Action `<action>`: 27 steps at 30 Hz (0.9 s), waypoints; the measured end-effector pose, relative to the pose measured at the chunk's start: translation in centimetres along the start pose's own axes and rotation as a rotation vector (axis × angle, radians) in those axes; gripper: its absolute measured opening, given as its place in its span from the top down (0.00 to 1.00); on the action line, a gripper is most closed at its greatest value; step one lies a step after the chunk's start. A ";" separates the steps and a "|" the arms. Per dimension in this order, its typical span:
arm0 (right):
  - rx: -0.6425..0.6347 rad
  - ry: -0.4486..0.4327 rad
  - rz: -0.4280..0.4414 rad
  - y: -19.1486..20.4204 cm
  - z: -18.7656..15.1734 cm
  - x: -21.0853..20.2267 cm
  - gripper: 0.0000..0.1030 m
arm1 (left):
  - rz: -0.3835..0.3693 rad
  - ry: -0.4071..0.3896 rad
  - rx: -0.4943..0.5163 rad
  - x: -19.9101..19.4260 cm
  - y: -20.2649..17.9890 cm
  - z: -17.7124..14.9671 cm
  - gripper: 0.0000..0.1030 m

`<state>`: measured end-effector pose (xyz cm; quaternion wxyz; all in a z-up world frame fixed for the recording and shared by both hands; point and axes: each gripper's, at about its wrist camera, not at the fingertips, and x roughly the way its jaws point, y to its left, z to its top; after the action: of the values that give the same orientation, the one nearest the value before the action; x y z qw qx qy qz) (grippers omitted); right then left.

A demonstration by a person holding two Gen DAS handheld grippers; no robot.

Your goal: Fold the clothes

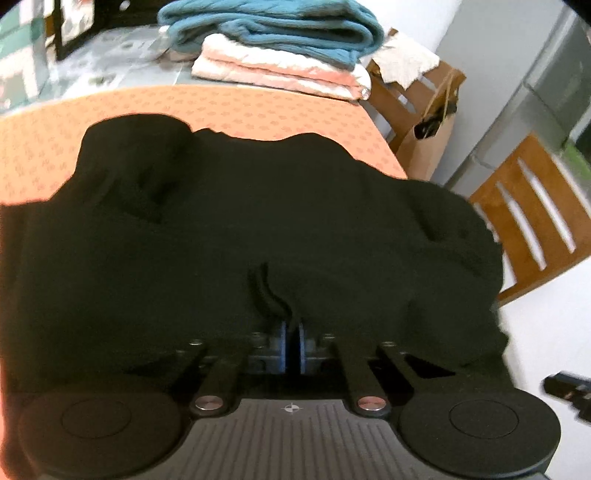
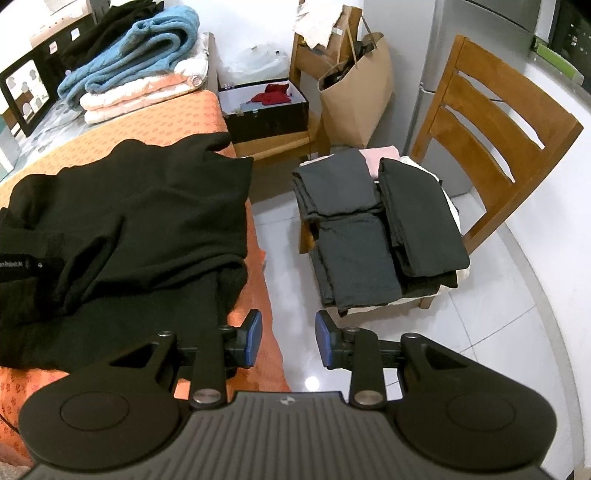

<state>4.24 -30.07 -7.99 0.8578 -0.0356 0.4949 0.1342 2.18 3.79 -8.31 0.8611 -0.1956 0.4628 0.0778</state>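
The left gripper [image 1: 291, 332] pinches a fold of the black garment [image 1: 258, 221], which lies crumpled on the orange surface [image 1: 221, 107] just ahead of it; the right gripper [image 2: 288, 339] hangs spread beside the garment's right edge, holding nothing.

Glossy white tiled floor [image 2: 480, 332], wooden slat-back chair [image 2: 495, 110], grey wall [image 1: 491, 22].

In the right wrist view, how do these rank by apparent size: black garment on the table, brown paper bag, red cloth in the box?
1. black garment, though it is nearest the camera
2. brown paper bag
3. red cloth
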 end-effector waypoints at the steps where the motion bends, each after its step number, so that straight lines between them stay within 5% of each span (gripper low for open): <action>1: -0.002 0.001 0.002 0.1 0.0 0.0 0.65 | 0.000 -0.008 -0.005 -0.4 0.2 0.0 0.92; 9: -0.034 -0.001 0.033 3.3 0.6 -0.3 0.65 | 0.012 -0.100 -0.073 -5.8 4.8 1.2 0.92; 27: -0.094 0.020 0.094 16.8 0.0 -0.9 0.65 | 0.264 -0.162 -0.286 -16.4 27.5 0.8 0.92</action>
<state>-0.64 -14.10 -5.99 0.8430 -0.0538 0.4976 0.1971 -15.07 29.93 -1.64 0.8412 -0.2465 0.3981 0.2705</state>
